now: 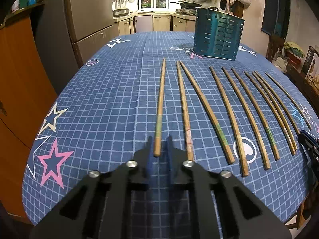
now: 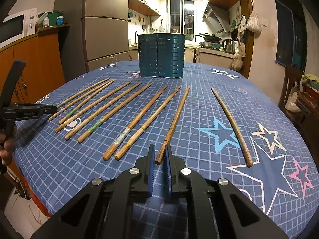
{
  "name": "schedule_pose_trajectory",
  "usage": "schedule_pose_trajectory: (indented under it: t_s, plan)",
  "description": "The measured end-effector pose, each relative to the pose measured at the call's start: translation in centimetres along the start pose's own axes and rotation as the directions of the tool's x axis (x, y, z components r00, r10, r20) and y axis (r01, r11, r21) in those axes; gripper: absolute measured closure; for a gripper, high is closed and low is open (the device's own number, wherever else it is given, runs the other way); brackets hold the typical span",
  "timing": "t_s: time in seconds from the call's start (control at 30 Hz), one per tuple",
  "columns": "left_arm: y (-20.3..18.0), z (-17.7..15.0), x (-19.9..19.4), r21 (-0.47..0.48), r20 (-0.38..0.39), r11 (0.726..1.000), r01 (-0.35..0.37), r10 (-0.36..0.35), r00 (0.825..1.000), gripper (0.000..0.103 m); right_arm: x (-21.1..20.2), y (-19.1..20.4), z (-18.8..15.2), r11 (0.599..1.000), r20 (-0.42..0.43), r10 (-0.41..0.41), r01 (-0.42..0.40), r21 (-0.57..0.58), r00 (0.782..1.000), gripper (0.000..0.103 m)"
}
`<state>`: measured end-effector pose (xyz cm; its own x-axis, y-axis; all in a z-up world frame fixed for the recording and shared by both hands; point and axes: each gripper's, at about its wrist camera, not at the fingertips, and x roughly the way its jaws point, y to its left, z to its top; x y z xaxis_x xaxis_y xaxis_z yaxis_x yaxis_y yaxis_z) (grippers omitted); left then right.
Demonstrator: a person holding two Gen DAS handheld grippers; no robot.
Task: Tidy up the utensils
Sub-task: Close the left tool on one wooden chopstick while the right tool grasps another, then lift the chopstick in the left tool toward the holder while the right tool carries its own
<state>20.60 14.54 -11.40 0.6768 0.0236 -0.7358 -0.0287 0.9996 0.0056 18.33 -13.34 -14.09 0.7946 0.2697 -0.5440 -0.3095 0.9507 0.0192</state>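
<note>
Several wooden chopsticks lie side by side on the blue grid tablecloth [image 1: 111,99], pointing at a teal slotted utensil holder [image 1: 218,33] [image 2: 161,55] that stands upright at the far side. My left gripper [image 1: 159,139] is shut on the near end of the leftmost chopstick [image 1: 160,103], which has a green band. It also shows at the left edge of the right wrist view as the left gripper [image 2: 49,108]. My right gripper [image 2: 159,149] is shut on the near end of a ringed chopstick [image 2: 175,117]. One more chopstick [image 2: 231,125] lies apart on the right.
An orange cabinet [image 1: 18,91] and a fridge [image 1: 89,16] stand past the table's left edge. A person's hand [image 2: 6,151] holds the left gripper's handle. A chair and clutter [image 2: 299,99] stand off the table's right side. The kitchen counter lies behind the holder.
</note>
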Motion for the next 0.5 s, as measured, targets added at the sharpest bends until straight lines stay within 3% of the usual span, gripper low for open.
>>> schedule_pose_trajectory:
  t_s: [0.23,0.5]
  plan:
    - [0.3,-1.3,-1.1,-0.019,0.037,1.000,0.016,-0.016,0.999,0.098,-1.1,0.1,-0.6,1.000,0.042,0.004,-0.004,0.004,0.999,0.094]
    - [0.3,-1.4,-5.8,-0.025,0.184,1.000,0.019,-0.014,0.983,0.098,-4.9,-0.6,0.3,1.000,0.147,-0.008,0.009,-0.006,0.989,0.095]
